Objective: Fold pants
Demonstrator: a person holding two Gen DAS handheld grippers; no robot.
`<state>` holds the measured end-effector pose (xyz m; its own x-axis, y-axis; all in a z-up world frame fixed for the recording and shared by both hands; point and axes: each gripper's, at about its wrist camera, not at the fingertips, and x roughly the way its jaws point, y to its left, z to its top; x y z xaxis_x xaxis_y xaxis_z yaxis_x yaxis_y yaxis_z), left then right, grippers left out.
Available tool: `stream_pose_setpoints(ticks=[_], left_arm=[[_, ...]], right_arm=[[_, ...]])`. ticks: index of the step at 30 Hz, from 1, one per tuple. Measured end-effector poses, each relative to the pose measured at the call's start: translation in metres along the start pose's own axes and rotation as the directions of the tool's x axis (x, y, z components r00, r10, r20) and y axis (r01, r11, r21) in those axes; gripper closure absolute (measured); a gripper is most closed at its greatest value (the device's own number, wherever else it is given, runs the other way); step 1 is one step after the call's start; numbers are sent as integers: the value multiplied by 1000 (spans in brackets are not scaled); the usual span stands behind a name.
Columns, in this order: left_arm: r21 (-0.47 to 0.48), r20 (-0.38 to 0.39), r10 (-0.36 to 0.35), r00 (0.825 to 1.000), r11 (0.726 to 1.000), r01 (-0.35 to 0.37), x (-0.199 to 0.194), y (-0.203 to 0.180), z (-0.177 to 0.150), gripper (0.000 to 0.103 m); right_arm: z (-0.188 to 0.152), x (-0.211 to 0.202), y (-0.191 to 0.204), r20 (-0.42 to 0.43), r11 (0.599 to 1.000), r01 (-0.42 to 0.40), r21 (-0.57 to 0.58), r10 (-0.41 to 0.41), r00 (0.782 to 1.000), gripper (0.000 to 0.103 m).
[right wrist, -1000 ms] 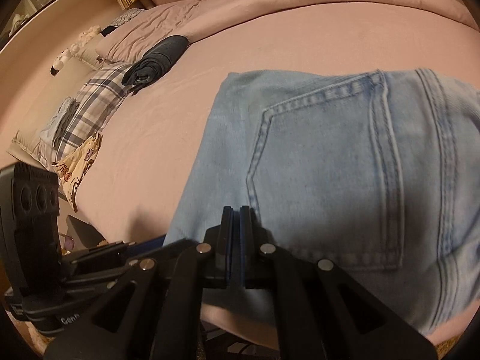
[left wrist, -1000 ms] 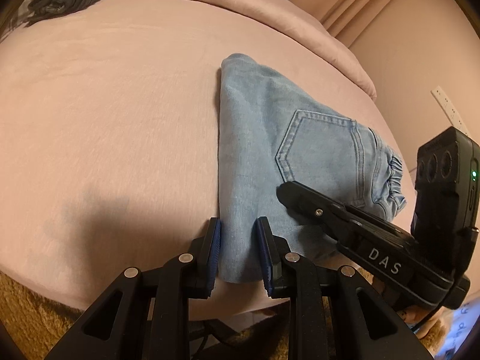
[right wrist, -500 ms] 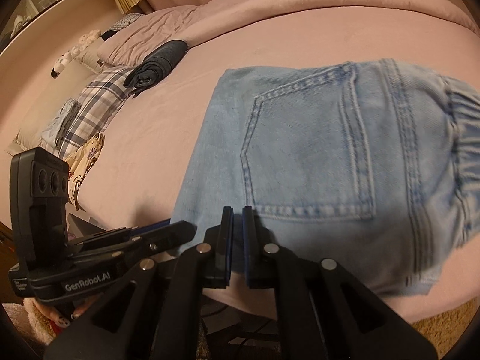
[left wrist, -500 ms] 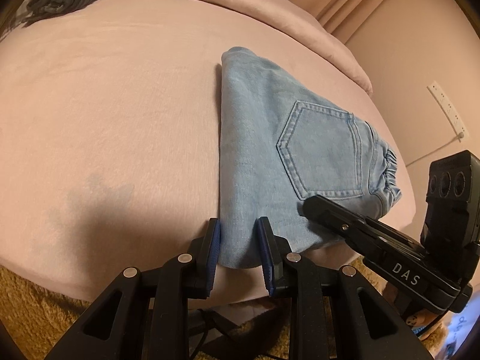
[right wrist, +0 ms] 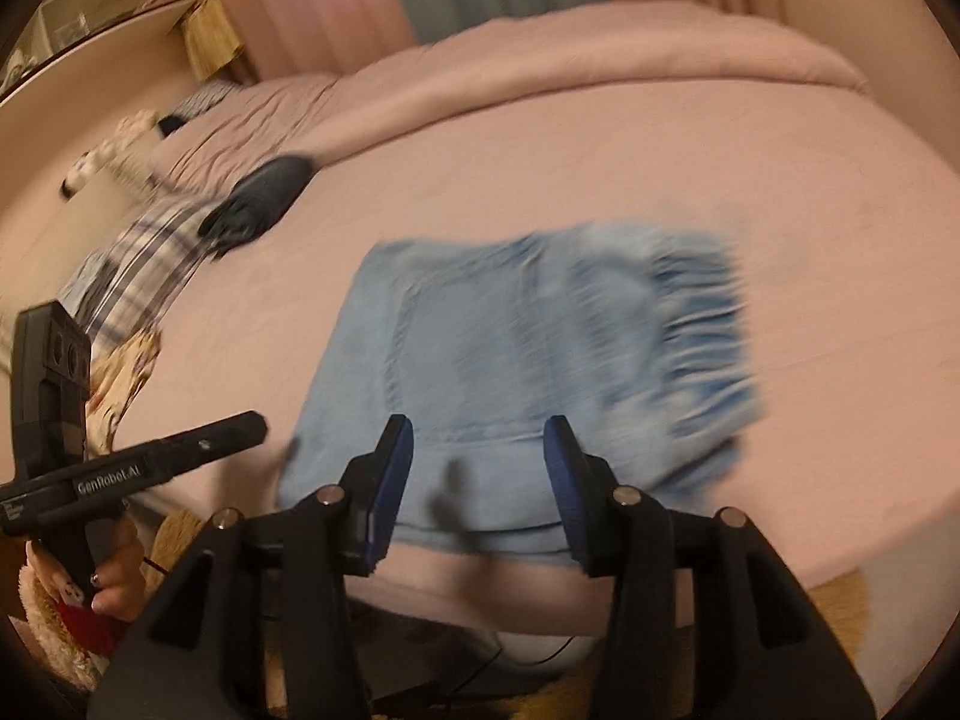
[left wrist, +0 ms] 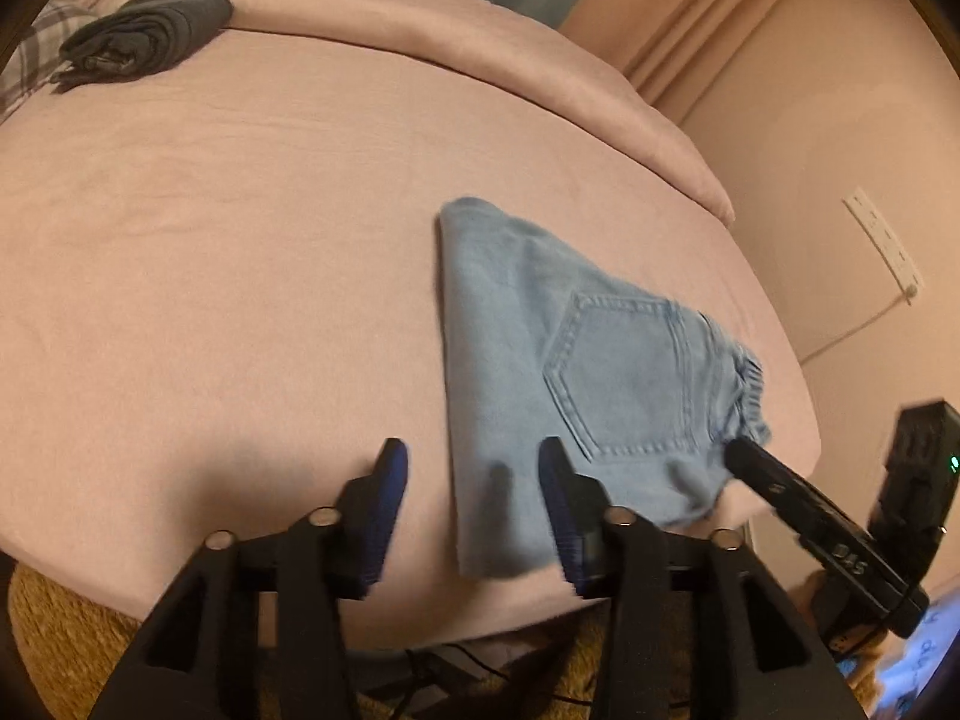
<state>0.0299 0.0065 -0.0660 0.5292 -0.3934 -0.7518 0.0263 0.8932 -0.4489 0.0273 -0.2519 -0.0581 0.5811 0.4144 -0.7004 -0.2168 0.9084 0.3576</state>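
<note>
the folded pants [left wrist: 576,372], light blue denim, lie flat on the pink bed [left wrist: 240,252] near its front edge, back pocket facing up and the elastic waistband towards the right side. the left hand-held gripper [left wrist: 474,468] hangs over the front corner of the pants with its blue pads apart; its jaws are opening and the pads press on nothing, the denim edge showing in the gap below them. the right hand-held gripper [right wrist: 477,462] sits over the near edge of the pants [right wrist: 540,372], its jaws opening too, pads apart and clear of the cloth. a dark folded garment [left wrist: 144,36] rests well apart at the far side of the bed, beside a plaid pillow [right wrist: 150,252]. the right wrist view is blurred.
</note>
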Motion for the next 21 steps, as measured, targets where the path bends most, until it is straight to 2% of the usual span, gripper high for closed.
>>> stream_pose_setpoints(ticks=[2,5,10,13,14,15,17,19,21], left_arm=[[-10,-12,-14,1000,1000,14,5,1,4,58],[-15,-44,-24,999,1000,23,17,0,6,58],[7,-95,15,995,1000,-14,34,0,4,57],[26,-87,10,996,1000,-8,34,-1,7,48],[35,-74,10,997,999,-8,32,-1,9,43],[44,-59,8,998,999,-6,30,-2,10,40],[51,-47,-4,999,999,6,29,-3,15,34],[44,-62,-23,998,999,26,33,-2,18,34],[34,-78,-32,996,999,34,39,-1,21,34]], right_arm=[[2,-5,-11,9,999,-15,28,15,1000,58],[-1,-1,-23,-32,997,-44,68,46,998,59],[-11,6,-26,-63,997,-51,65,55,997,59],[-9,-2,-23,-44,997,-50,55,52,998,58],[-8,-8,-22,-20,998,-47,44,48,999,52],[-8,-14,-22,6,999,-33,32,33,999,40],[-5,-25,-22,60,1000,19,14,-19,998,27],[-3,-31,-30,88,999,33,21,-35,995,26],[-1,-29,-48,78,996,42,76,-48,996,26]])
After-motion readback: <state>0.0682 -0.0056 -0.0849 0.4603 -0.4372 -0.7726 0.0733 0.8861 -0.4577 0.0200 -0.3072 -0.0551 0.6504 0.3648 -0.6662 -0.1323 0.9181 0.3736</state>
